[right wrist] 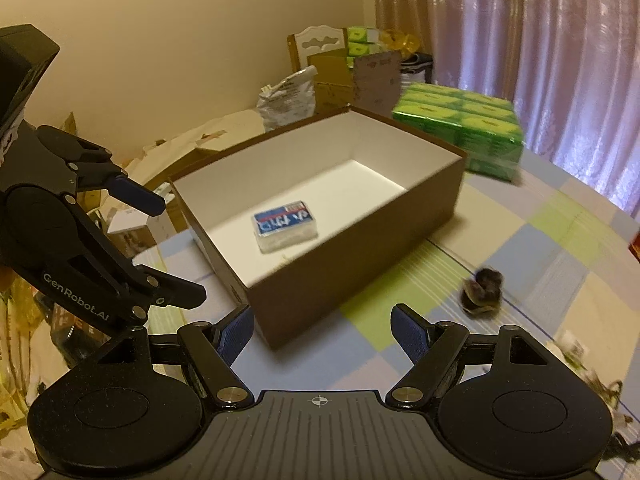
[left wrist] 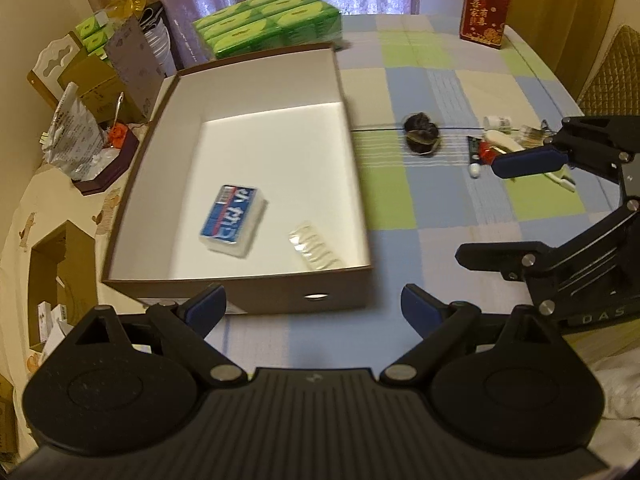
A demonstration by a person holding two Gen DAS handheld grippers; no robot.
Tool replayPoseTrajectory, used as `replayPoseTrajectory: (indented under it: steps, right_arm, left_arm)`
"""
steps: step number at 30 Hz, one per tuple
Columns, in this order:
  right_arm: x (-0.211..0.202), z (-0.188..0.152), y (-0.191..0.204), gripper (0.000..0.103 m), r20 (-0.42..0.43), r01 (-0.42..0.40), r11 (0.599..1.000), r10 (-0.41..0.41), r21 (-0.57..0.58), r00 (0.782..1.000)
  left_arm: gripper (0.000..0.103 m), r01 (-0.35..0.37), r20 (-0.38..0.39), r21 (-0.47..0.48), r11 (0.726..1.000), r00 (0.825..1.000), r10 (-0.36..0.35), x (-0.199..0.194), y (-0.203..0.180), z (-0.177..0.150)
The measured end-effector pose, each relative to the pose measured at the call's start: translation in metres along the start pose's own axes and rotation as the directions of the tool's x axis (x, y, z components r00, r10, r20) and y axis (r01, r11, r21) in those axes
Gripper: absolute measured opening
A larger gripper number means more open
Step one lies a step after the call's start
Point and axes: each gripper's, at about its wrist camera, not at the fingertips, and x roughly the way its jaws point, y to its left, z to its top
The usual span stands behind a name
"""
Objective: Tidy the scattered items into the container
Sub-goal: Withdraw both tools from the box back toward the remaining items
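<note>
So the brown cardboard box point(left wrist: 256, 292) sat on the checkered tablecloth point(left wrist: 460, 216), lid off, white inside. Two things were already in the box: a blue-labelled tissue pack point(left wrist: 234, 220) lying flat near the middle of its floor, and a clear plastic-wrapped item point(left wrist: 316, 250) close to the box's near right corner.

The left gripper point(left wrist: 314, 308) hovered just in front of the box's near wall, jaws spread wide with nothing between them. The right gripper point(right wrist: 320, 334) was off the box's near right corner, jaws also wide apart and empty.

Out on the cloth to the right of the box lay a dark fuzzy hair tie point(left wrist: 422, 134), well apart from the box. Further right of it was a little cluster of leftovers point(left wrist: 496, 144), white bottle and tube-type stuff, too blurry to name properly. A green tissue multipack point(left wrist: 272, 22) sat just behind the box.
</note>
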Motion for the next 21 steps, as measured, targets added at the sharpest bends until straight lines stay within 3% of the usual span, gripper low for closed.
replayPoseTrajectory:
  steps: [11,21]
  right_arm:
    - [-0.037,-0.044,-0.062,0.081,-0.027,0.113,0.985,-0.110,0.134,0.994]
    - [-0.073,-0.085,-0.128,0.081,-0.094,0.277,0.913,-0.261,0.300,0.961]
  left_arm:
    - [0.093,0.090,-0.001,0.031,0.995,0.996,-0.091,0.019,-0.069,0.018]
    - [0.092,0.148,0.000,0.069,0.987,0.989,-0.148,0.050,-0.122,0.046]
